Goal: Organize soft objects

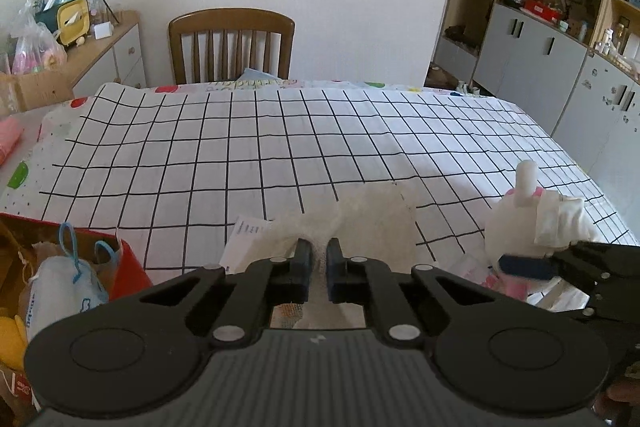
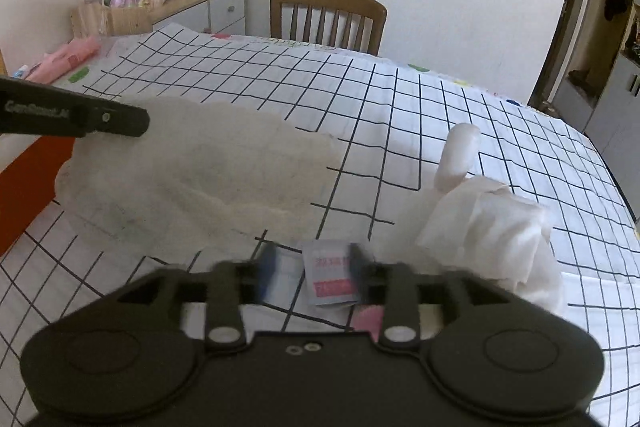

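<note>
While the left gripper (image 1: 318,255) pinches a beige gauze cloth (image 2: 208,167), the right gripper (image 2: 312,273) stands open.
The 2 left jaws are nearly closed on a cloth fold, the rest spread over the grid-patterned tablecloth (image 1: 280,131). Between the parted right jaws lies a small sachet (image 2: 330,277), unclamped, beside a white plush toy (image 2: 492,223). A red box (image 1: 124,267) sits left.

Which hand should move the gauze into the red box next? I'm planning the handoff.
Left. The left gripper is already shut on the gauze, and the red box lies on its side. The right gripper is open over a sachet.
</note>
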`<control>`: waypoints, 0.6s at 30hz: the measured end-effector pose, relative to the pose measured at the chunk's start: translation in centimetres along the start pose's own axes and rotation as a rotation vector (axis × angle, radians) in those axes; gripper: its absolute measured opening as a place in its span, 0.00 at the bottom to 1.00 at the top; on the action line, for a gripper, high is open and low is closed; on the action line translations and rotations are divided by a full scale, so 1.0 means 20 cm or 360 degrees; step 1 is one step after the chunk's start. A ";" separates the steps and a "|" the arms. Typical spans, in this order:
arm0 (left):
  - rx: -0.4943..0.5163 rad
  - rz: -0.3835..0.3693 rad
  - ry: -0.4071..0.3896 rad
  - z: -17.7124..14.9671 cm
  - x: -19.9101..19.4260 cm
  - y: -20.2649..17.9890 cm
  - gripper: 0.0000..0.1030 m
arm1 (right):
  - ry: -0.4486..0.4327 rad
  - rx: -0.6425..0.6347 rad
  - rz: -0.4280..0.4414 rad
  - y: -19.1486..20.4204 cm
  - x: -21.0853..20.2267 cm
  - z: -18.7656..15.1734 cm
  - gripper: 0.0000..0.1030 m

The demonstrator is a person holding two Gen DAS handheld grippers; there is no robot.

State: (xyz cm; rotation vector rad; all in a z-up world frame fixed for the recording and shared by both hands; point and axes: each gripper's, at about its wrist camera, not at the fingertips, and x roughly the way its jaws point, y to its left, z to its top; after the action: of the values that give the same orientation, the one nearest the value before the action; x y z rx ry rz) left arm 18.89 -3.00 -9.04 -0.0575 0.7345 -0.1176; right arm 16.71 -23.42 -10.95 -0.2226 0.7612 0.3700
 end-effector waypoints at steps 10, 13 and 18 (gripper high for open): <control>-0.0007 0.0001 0.0019 -0.01 0.02 0.00 0.08 | 0.0079 0.0021 -0.0105 0.01 0.15 0.00 0.58; -0.0014 -0.0002 0.0025 -0.01 0.03 0.00 0.08 | 0.0094 -0.0038 -0.0155 0.03 0.17 0.00 0.57; -0.0024 -0.0005 0.0042 -0.01 0.05 0.00 0.08 | 0.0100 -0.0062 -0.0142 0.03 0.19 -0.01 0.53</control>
State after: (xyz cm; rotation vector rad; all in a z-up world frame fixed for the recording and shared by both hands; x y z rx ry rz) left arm 19.52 -3.04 -9.96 -0.0714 0.7614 -0.1160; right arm 18.78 -22.00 -13.85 -0.3053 0.8035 0.2943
